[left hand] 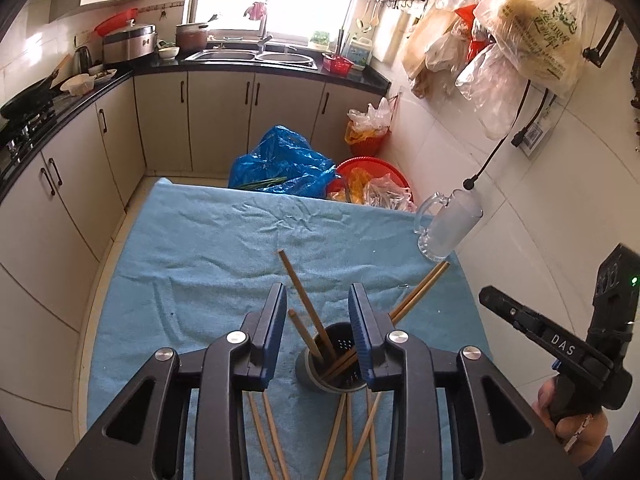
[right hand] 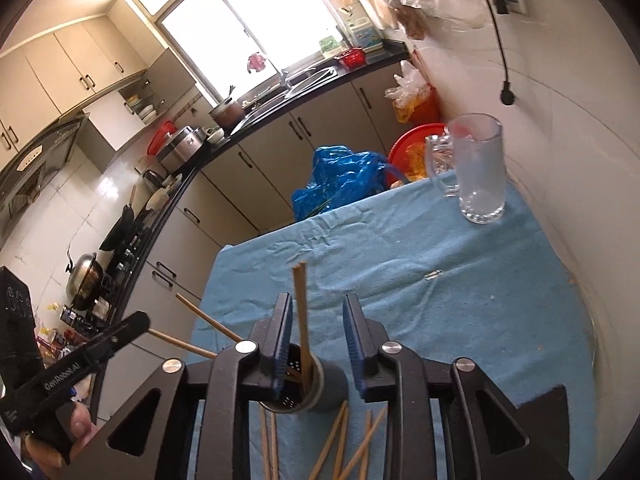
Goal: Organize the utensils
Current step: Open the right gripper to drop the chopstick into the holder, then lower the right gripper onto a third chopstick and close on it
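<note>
1. Hovering both tools, left tool (left hand: 318, 332) and right tool (right hand: 318, 340), pads apart and gripping nothing, above the holder (left hand: 332, 364) at lower centre.
2. Leaving loose chopsticks (left hand: 352, 436) lying on the bench (left hand: 200, 248) below the holder, awaiting pickup.

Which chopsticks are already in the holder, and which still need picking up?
The chopsticks leaning out of the dark holder are in. The loose ones lying flat on the blue cloth, nearer the camera, remain.

Loose chopsticks (left hand: 352, 436) run off the bottom edge, behind the tongs.
</note>
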